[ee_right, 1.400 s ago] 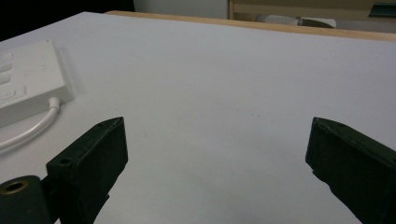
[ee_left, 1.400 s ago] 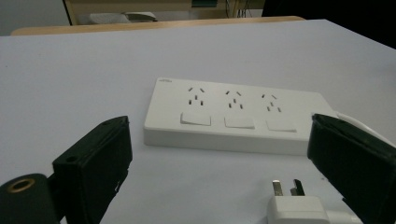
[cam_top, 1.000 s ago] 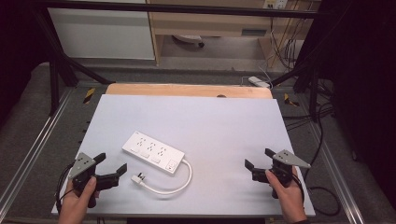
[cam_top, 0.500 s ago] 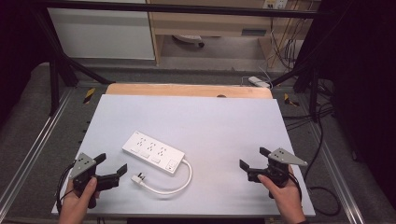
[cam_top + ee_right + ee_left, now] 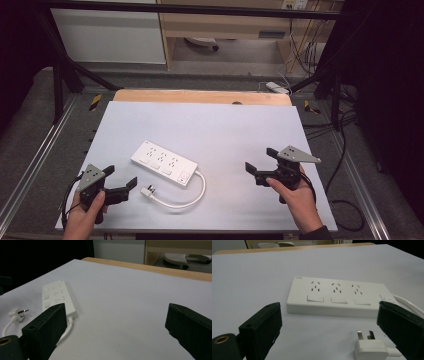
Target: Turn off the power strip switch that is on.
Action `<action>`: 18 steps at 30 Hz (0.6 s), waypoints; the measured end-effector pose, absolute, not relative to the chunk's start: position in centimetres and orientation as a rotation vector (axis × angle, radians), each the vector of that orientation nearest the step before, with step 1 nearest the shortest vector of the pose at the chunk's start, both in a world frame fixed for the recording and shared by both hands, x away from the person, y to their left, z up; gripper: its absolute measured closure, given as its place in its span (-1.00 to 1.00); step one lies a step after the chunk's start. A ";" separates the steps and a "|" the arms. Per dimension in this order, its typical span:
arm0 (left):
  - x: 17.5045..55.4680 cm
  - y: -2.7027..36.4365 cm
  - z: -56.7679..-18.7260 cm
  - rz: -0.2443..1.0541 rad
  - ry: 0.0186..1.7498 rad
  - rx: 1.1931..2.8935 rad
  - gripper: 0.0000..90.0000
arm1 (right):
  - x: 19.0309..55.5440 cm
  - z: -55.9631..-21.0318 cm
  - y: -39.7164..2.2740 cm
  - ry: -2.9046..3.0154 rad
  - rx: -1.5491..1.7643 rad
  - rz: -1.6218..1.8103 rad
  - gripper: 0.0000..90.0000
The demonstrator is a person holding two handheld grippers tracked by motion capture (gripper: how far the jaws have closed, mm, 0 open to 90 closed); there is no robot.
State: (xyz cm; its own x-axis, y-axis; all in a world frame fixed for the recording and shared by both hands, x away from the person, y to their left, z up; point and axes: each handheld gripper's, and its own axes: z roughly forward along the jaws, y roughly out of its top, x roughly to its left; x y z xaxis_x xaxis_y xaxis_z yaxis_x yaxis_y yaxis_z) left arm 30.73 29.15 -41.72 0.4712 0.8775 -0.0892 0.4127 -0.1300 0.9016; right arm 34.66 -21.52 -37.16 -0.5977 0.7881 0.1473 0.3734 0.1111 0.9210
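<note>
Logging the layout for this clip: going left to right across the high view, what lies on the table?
Left claw → plug → power strip → right claw.

One power strip [image 5: 164, 164], one plug [image 5: 148, 191], two grippers: left gripper [image 5: 120, 181], right gripper [image 5: 260, 160].

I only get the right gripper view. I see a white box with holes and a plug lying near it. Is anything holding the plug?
Observer: No. The plug lies loose on the table, just in front of the open left hand-held gripper.
Operator: How many switches does the box have?
Observer: The power strip has three rocker switches in a row, plus one small button at its cable end.
Operator: Where is my hand-held gripper?
Observer: The right hand-held gripper is open near the table's right side, apart from the strip.
</note>
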 end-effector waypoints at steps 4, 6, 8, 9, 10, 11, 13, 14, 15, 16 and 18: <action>30.8 29.2 -41.7 0.593 1.107 1.742 -0.87 | 35.1 -36.8 -20.7 2.036 1.117 1.478 -0.90; 30.8 29.1 -41.8 0.598 1.108 1.743 -0.87 | 35.2 -36.7 -20.3 2.040 1.109 1.480 -0.90; 30.8 29.1 -41.8 0.604 1.108 1.743 -0.87 | 35.3 -36.5 -19.9 2.050 1.099 1.483 -0.90; 30.8 29.2 -41.8 0.607 1.109 1.744 -0.87 | 35.3 -36.5 -19.8 2.056 1.095 1.486 -0.90; 30.8 29.2 -41.8 0.607 1.110 1.742 -0.87 | 35.4 -36.4 -19.6 2.058 1.091 1.488 -0.90; 30.8 29.2 -41.8 0.608 1.113 1.741 -0.87 | 35.4 -36.4 -19.4 2.063 1.087 1.491 -0.90; 30.8 29.3 -41.8 0.606 1.112 1.738 -0.87 | 35.5 -36.3 -19.2 2.066 1.080 1.495 -0.89; 30.8 29.3 -41.8 0.607 1.112 1.738 -0.87 | 35.5 -36.3 -19.1 2.072 1.076 1.495 -0.90; 30.8 29.3 -41.8 0.609 1.113 1.739 -0.87 | 35.5 -36.2 -19.0 2.073 1.074 1.495 -0.90; 30.8 29.3 -41.8 0.607 1.114 1.741 -0.87 | 35.5 -36.2 -18.9 2.076 1.069 1.502 -0.90; 30.8 29.4 -41.8 0.609 1.111 1.741 -0.87 | 35.5 -36.2 -18.7 2.085 1.050 1.511 -0.91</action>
State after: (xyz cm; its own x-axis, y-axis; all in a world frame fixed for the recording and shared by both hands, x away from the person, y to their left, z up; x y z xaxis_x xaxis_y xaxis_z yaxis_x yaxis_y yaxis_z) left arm 30.83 29.42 -41.81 0.4632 0.8830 -0.0764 0.4108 -0.1375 0.9013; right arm 35.49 -18.68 -36.21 -0.6599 0.7395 0.1325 0.3562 0.1527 0.9218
